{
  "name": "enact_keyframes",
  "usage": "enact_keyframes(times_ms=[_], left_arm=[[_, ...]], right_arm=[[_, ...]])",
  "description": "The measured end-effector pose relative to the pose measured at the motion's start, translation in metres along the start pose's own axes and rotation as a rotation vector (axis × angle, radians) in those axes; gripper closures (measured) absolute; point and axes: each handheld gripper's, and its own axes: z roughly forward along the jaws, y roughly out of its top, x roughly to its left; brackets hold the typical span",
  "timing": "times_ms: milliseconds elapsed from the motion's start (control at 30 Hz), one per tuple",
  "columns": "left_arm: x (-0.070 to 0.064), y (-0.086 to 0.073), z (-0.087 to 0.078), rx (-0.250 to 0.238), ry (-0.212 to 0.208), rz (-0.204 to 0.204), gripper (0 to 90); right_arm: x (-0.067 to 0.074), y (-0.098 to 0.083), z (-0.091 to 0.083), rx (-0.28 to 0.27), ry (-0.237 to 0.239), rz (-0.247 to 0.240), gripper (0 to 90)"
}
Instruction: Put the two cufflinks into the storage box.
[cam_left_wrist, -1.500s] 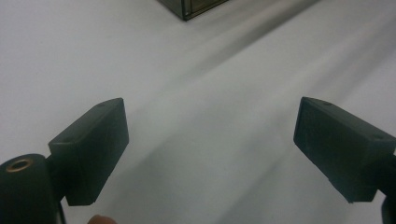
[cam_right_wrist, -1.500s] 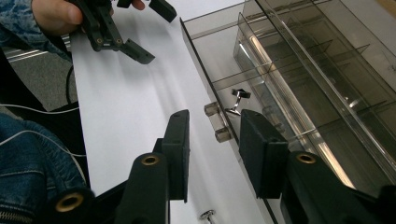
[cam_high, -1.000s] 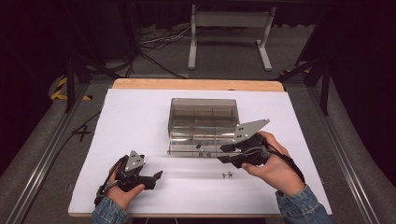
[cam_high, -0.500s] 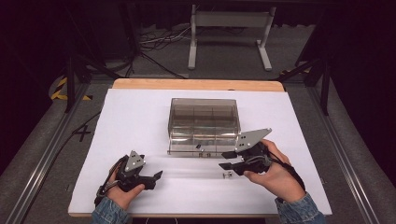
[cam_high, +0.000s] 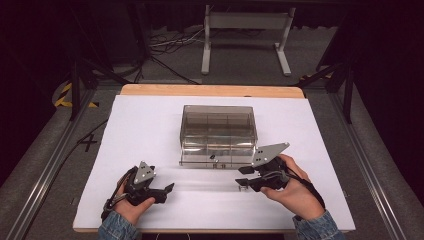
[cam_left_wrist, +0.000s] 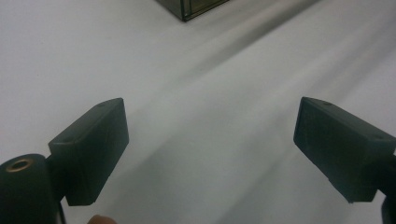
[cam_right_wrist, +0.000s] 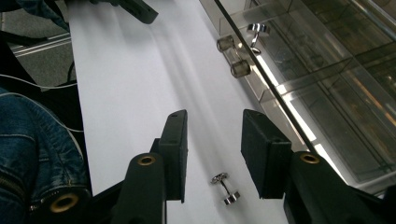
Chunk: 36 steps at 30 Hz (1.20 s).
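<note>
Right gripper (cam_right_wrist: 212, 140) open — seemingly above cufflink (cam_right_wrist: 225, 188).

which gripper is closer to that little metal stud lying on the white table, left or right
Right. The right gripper has the metal stud lying on the table between its open jaws. The left gripper sits far off at the table's left side.

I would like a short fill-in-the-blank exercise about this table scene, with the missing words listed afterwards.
1. The clear plastic compartment box stands on a ____ table cover.
2. The small shiny metal cufflink lies on the cover between the jaws of the ____ gripper.
3. The jaws of the left gripper stand wide ____.

Missing words: white; right; open
</note>
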Motion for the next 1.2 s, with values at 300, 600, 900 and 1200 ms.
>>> enact_keyframes(times_ms=[300,600,900,1200], left_arm=[[0.000,0.000,0.000,0.000,0.001,0.002,11.2],[0.000,0.000,0.000,0.002,0.000,0.000,11.2],[0.000,0.000,0.000,0.002,0.001,0.000,11.2],[0.000,0.000,0.000,0.002,-0.001,0.001,11.2]], right_arm=[[-0.002,-0.009,0.006,0.024,0.008,0.017,62.2],[-0.003,-0.018,0.015,0.070,-0.010,0.028,61.9],[-0.004,-0.024,0.024,0.124,-0.029,0.031,61.3],[-0.006,-0.029,0.030,0.156,-0.044,0.034,60.0]])
